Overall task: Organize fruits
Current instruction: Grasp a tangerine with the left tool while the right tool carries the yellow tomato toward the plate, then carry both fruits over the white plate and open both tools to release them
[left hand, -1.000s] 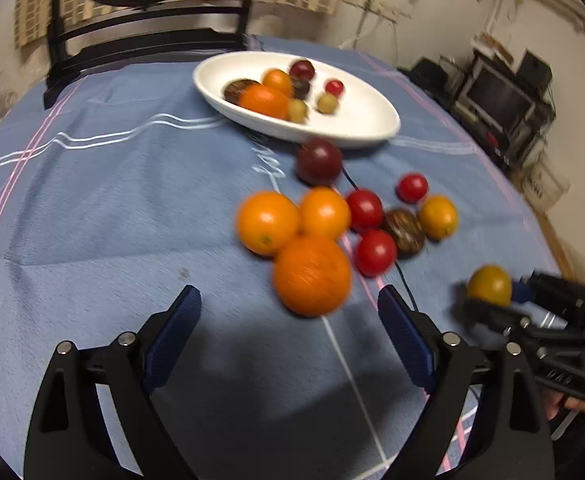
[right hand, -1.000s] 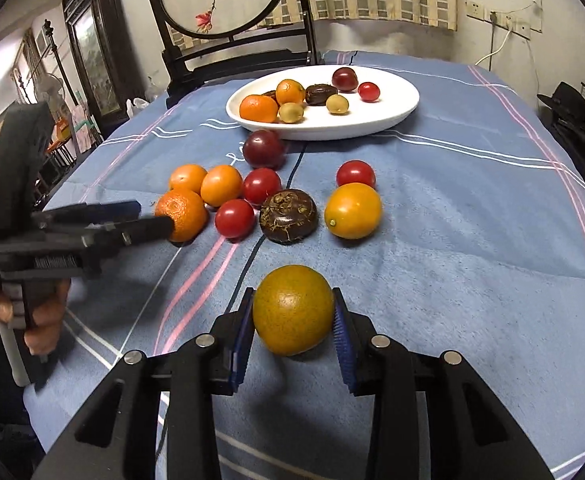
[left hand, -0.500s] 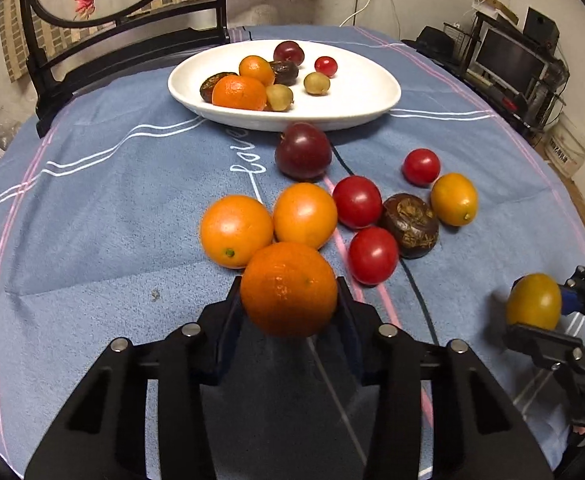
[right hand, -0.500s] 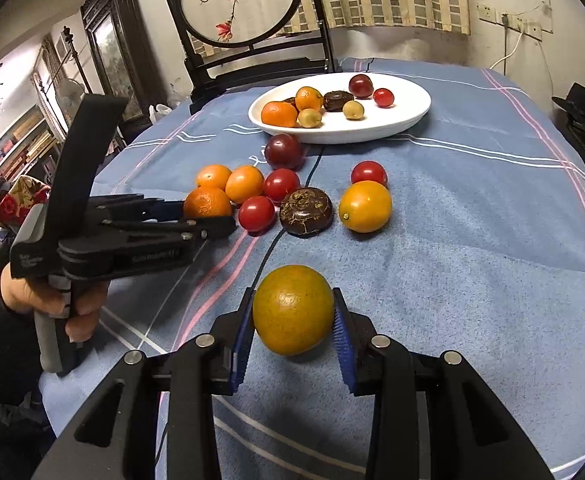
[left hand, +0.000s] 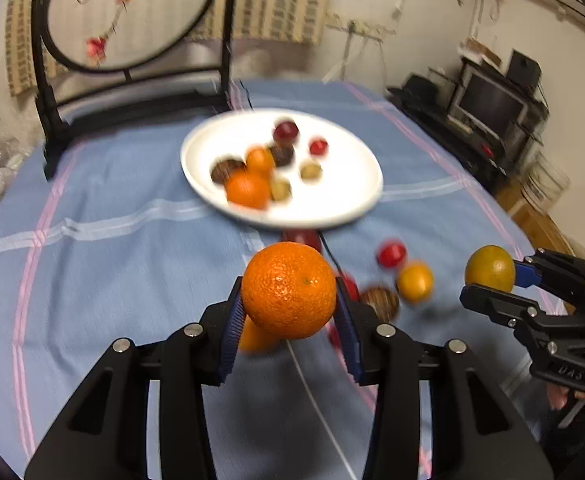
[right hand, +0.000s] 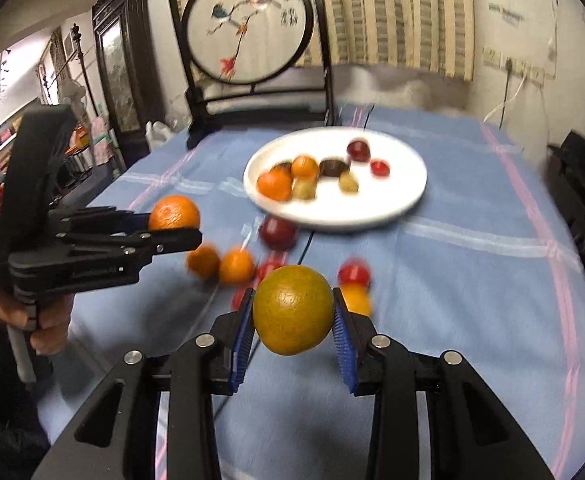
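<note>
The left gripper (left hand: 288, 312) pinches the bright orange (left hand: 288, 290) between its blue pads, as it did half a second ago, but the fruit is now lifted clear of the blue tablecloth (left hand: 104, 264); before, it sat low among the loose fruits. From the right wrist view the same left gripper (right hand: 176, 228) hangs in the air at the left, the orange (right hand: 174, 213) at its tip, above two small oranges (right hand: 220, 264) that lie on the cloth.

In the middle, the white plate (left hand: 356, 200) has come nearer and sits straight ahead of both cameras, blurred by motion. It holds a large orange (left hand: 247, 190), a smaller one, dark brown fruits, a dark red plum (left hand: 285, 131), a red cherry tomato (left hand: 318, 147) and two greenish-yellow fruits. Loose fruit remains on the cloth between plate and grippers: a dark plum just before the plate rim (right hand: 278, 233), red tomatoes, a brown fruit (left hand: 380, 303) and a yellow-orange one (left hand: 414, 282).

At the right, the right gripper (right hand: 292, 320) is clamped on the yellow-green citrus (right hand: 292, 310), also raised off the cloth where a moment ago it was close above it. In the left wrist view this gripper (left hand: 492, 284) carries the citrus (left hand: 489, 269) at about the same height as the orange, well apart from it.
</note>
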